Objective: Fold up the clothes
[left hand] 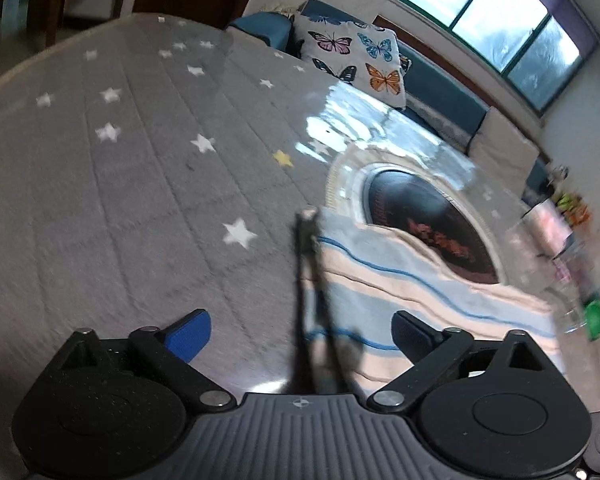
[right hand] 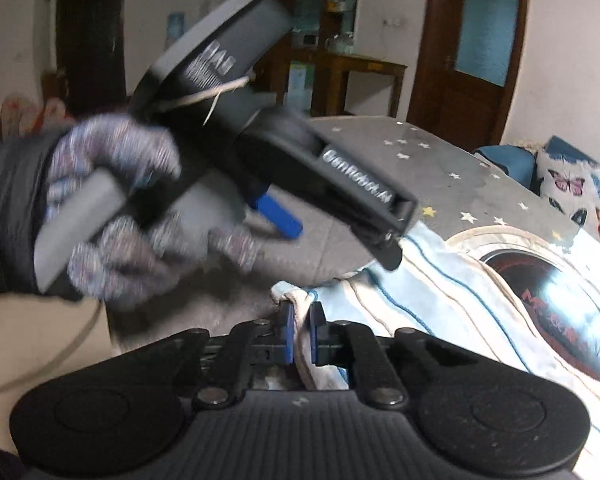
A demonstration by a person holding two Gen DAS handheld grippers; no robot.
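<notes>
Seen from the left wrist: far left and middle filled by a grey surface (left hand: 120, 184) printed with white stars. Low in front, the left claw (left hand: 300, 334) spread wide, blue pads (left hand: 190, 336) well apart, gripping nothing. Right of centre, a striped cloth (left hand: 420, 292) in peach, white and blue, lying flat on the surface and reaching under the right-hand pad. Over its near left edge, a thin dark blurred shape, too smeared to name. Just beyond the cloth, a dark round disc (left hand: 432, 224) set in the surface, its near rim covered by the cloth. Further back, a butterfly pillow (left hand: 356, 56) against a blue sofa (left hand: 440, 88), and at upper right a window (left hand: 500, 20).

Seen from the right wrist: at left, a gloved left hand (right hand: 112, 208) wrapped around the handle of the left claw, held above the surface with its tip over the far edge of the cloth. Bottom centre, the right claw (right hand: 300, 332) pinched tight on a bunched corner of the striped cloth, fabric squeezed between the two blue pads. To the right, the remaining cloth spread out over the disc's near rim. At upper right, a brown door (right hand: 472, 40).
</notes>
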